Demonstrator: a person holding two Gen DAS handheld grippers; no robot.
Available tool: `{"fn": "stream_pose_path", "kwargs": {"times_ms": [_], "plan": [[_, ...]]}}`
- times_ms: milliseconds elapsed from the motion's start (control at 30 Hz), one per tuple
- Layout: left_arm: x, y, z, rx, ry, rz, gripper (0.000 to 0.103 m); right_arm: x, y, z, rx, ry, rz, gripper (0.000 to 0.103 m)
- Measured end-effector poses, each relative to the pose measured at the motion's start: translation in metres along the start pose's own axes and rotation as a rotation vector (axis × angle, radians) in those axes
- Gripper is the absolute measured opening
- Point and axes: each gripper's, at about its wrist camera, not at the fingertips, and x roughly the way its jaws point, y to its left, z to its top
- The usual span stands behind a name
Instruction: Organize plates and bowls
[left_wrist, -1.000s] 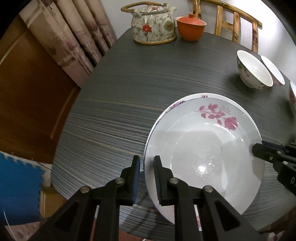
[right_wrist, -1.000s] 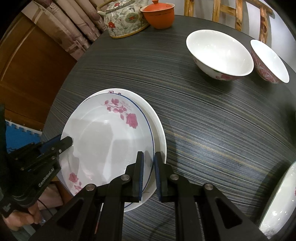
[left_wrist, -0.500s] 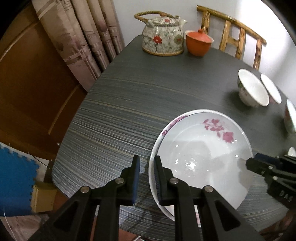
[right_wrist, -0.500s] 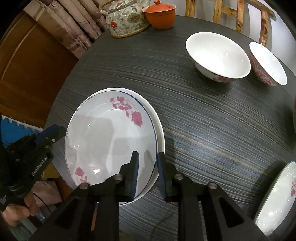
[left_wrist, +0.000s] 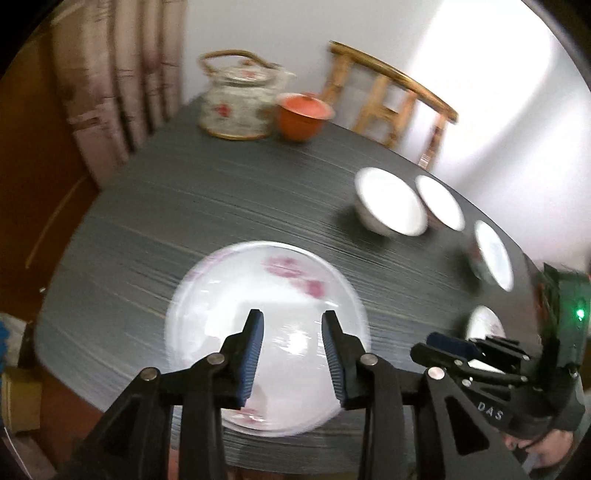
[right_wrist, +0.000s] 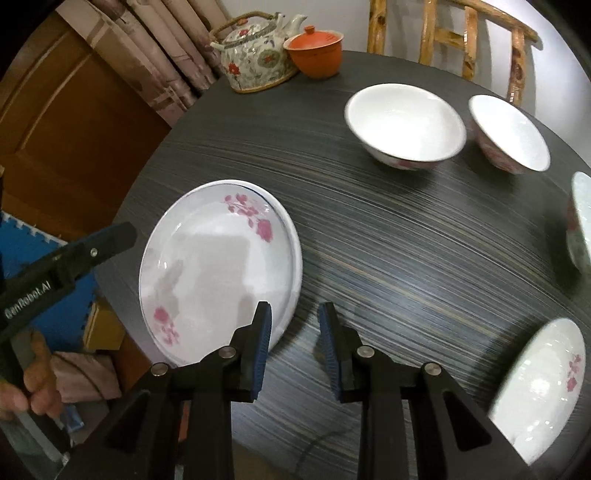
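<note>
Two white plates lie stacked (right_wrist: 221, 266) near the table's left edge, a pink-flowered one on a blue-rimmed one. My left gripper (left_wrist: 291, 325) hovers above the stack (left_wrist: 266, 295) in a blurred view. Its jaws are opening and nothing is between them. My right gripper (right_wrist: 294, 314) stands open over bare tabletop just right of the stack's rim, holding nothing. Three white bowls (right_wrist: 406, 122) (right_wrist: 509, 129) (right_wrist: 580, 221) stand along the far right. Another flowered plate (right_wrist: 543, 384) lies at the near right.
A flowered teapot (right_wrist: 258, 55) and an orange lidded cup (right_wrist: 316, 51) stand at the back of the dark round table (right_wrist: 388, 240). A wooden chair (right_wrist: 461, 29) is behind it, with curtains and a blue floor mat (right_wrist: 22, 240) to the left.
Both grippers were closed narrowly at the stack's rim, one on each side. Both have opened and drawn away; the left rose and tipped up, and the right shifted right.
</note>
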Motion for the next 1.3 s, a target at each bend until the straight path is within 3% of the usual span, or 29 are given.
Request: {"fn": "stream_pose_path", "kwargs": {"times_ms": [433, 767, 1300], "plan": [[0.048, -0.129, -0.019, 0.107, 0.129, -0.159, 0.048, -0.090, -0.135, -0.064, 0.168, -0.059, -0.100, 0.029], [0.093, -0.206, -0.038, 0.144, 0.215, -0.209, 0.049, -0.109, -0.231, -0.109, 0.319, -0.049, -0.144, 0.029], [0.137, -0.227, -0.052, 0.055, 0.293, -0.236, 0.050, -0.083, -0.294, -0.139, 0.408, -0.011, -0.077, 0.029]]}}
